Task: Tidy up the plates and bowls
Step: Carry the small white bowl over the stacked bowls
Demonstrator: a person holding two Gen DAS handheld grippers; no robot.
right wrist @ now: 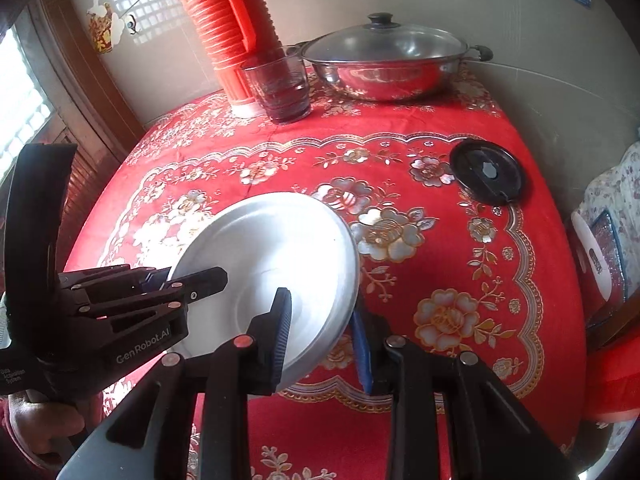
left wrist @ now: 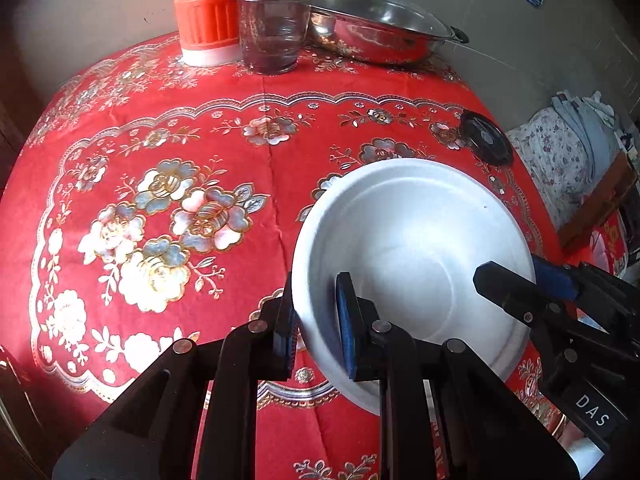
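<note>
Red floral tablecloth, pot and thermos at the back. I've got the white plate pinched by both: left gripper on its left rim, right gripper opposite, plate tilted over the cloth between them.

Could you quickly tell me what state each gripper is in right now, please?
Left gripper: closed on the near rim of the white plate.
Right gripper: closed on the same plate's opposite rim, so both grippers hold it together.
</note>
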